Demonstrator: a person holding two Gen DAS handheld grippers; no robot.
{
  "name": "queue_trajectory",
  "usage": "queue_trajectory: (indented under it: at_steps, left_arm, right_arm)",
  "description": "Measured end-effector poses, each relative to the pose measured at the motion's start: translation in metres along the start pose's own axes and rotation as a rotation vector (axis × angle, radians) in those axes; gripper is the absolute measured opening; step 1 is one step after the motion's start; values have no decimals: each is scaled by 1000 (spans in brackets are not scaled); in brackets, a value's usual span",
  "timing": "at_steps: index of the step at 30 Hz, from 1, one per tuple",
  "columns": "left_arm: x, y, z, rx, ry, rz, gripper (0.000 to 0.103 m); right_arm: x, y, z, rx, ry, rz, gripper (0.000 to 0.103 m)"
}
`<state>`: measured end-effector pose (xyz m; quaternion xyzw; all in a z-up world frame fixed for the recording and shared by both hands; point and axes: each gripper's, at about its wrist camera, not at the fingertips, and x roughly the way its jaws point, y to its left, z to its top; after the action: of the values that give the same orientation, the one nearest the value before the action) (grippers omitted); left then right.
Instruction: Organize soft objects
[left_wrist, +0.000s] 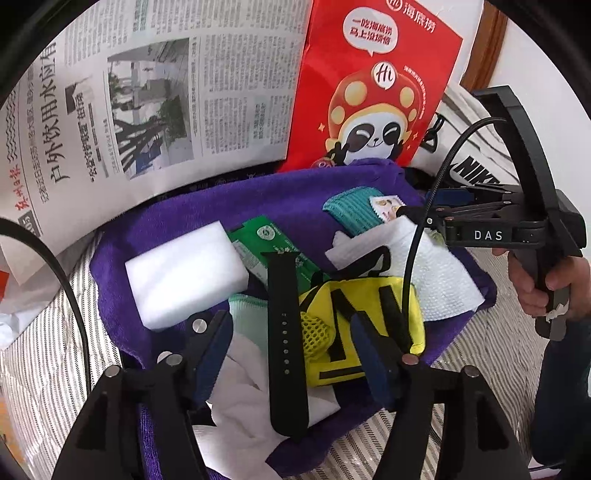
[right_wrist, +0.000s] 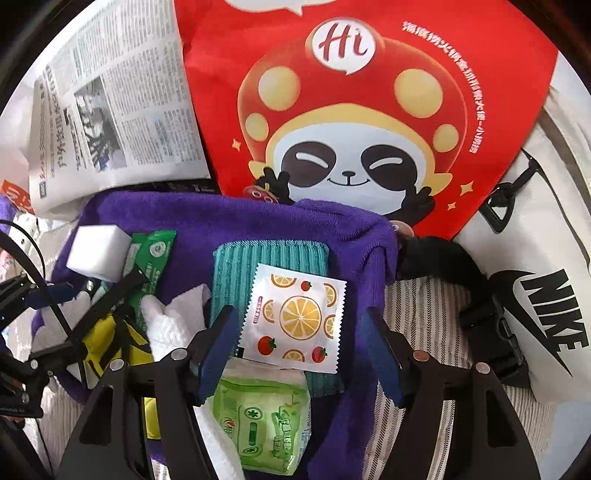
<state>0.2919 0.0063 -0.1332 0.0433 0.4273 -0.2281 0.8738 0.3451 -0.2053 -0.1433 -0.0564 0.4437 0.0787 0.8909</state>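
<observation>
Nearest in the left wrist view, the left gripper hangs over a black watch strap that runs between its blue pads, the jaws standing apart and pressing on nothing. Under the strap lie a white cloth and a pale green cloth, with a yellow mesh pouch just right of the strap. All of it rests on a purple towel spread over a grey striped bed sheet. On the towel's left part sits a white sponge block, touching a green packet at its right. Farther right a white paper towel lies beside a teal ribbed cloth. In the right wrist view the right gripper is open too, its jaws wide on either side of a fruit-print sachet without touching it; the sachet lies on the teal cloth, and a green tissue pack sits just nearer the camera. A person's hand holds that gripper's handle at the right. Beyond the towel, a newspaper stands at the far left, a red panda-print bag beside it, and a white Nike bag at the far right.
</observation>
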Motion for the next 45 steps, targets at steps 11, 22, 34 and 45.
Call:
queue_trajectory:
  at_steps: [11,22,34,45]
  left_arm:
    - [-18,-6,5,-19,-5,20,77]
    - [-75,-15,0,-53,-63,104,89]
    - [-117,-29,-63,-176,-40,166,90]
    - [-166,-77,-100,-180,-108,277,90]
  right_arm:
    - [-45,10,0,-12,-46,-29,69]
    - [-86,19,-56,107,-21,28,75]
    - [-137,51,-108,117,-54,0,88]
    - [-168,68,-154,143,-67,-29,95]
